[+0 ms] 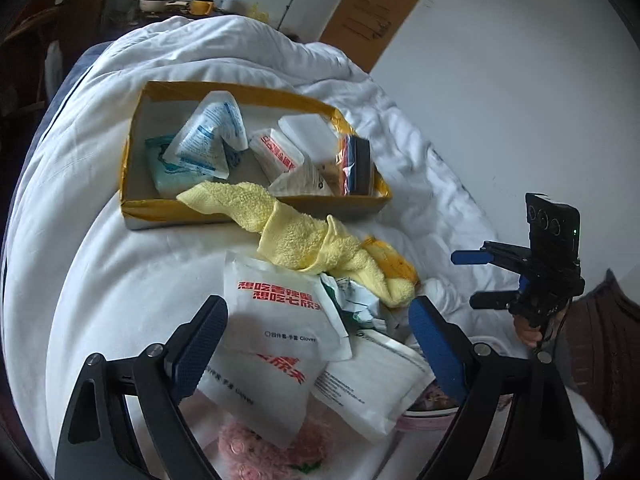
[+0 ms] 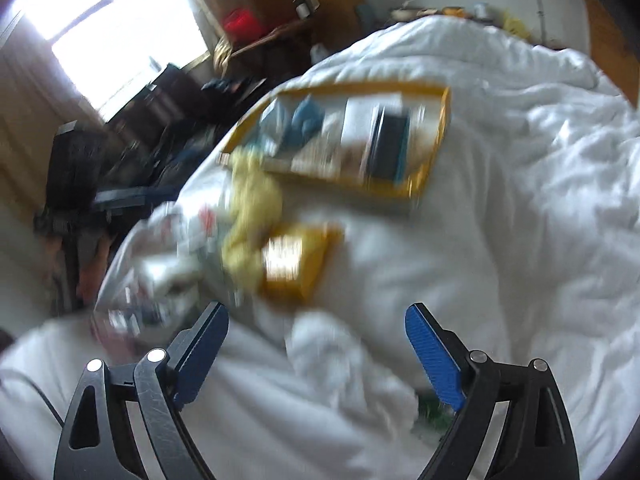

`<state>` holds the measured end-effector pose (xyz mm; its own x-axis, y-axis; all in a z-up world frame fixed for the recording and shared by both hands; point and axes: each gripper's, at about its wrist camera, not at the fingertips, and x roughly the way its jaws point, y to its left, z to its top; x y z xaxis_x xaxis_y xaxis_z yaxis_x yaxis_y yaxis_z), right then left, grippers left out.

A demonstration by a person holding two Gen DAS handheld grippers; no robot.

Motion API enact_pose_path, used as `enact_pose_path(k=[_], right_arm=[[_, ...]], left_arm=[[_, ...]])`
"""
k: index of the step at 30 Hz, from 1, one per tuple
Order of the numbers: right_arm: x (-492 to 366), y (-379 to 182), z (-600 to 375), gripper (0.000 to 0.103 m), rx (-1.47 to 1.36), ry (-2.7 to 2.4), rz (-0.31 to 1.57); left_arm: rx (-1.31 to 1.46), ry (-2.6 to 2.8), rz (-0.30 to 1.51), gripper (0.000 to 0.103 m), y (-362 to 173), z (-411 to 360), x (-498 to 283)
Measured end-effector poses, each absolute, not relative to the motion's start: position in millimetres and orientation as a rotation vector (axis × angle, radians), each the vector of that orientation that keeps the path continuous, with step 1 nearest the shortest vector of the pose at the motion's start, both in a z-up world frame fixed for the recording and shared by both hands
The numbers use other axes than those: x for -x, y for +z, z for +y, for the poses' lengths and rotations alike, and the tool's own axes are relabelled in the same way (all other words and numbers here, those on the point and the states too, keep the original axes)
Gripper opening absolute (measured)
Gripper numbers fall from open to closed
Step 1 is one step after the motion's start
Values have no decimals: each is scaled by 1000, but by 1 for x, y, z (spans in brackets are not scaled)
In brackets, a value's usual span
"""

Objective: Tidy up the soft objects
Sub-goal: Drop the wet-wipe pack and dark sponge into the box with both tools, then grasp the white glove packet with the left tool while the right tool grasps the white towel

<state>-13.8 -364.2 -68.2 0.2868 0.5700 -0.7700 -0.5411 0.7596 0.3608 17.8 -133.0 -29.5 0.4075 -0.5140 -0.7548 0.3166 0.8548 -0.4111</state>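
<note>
a: biggest thing first?
b: the rumpled white duvet [image 1: 120, 264] under both tools. ahead of the left gripper [image 1: 316, 344] sits the shallow yellow-taped cardboard box [image 1: 256, 94], holding packets and a dark-edged sponge at its right end.
a: and the soft things?
b: a pale yellow terry towel [image 1: 288, 232] trails from the box's near wall toward the left gripper. nearer, white plastic glove packets with red print [image 1: 276, 312] lie overlapped between its blue fingers [image 1: 200, 348].
a: gripping them?
b: no. jaws spread wide, holding nothing; the packets lie in the gap, contact unclear.
a: the other tool?
b: the right gripper [image 1: 478, 280] is off to the right, well clear of the pile, jaws wide apart and empty. its own view is blurred; bare duvet lies between its fingers [image 2: 436, 360], box [image 2: 436, 132] ahead.
</note>
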Motion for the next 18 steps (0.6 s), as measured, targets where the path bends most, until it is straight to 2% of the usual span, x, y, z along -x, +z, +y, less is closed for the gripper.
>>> enact_pose_path(k=[3,16,18], right_arm=[[17,-90,-363,93,22,782,1119],[13,-114,-348,92,152,792,1162],[11,-116,-346,82,154,788,1169]], left_arm=[[234,-539,1049,91,-34,-130,-21],[212,-457,1056,92,-38,-119,-21],[208,-447,1069,92,-39,-123,-24]])
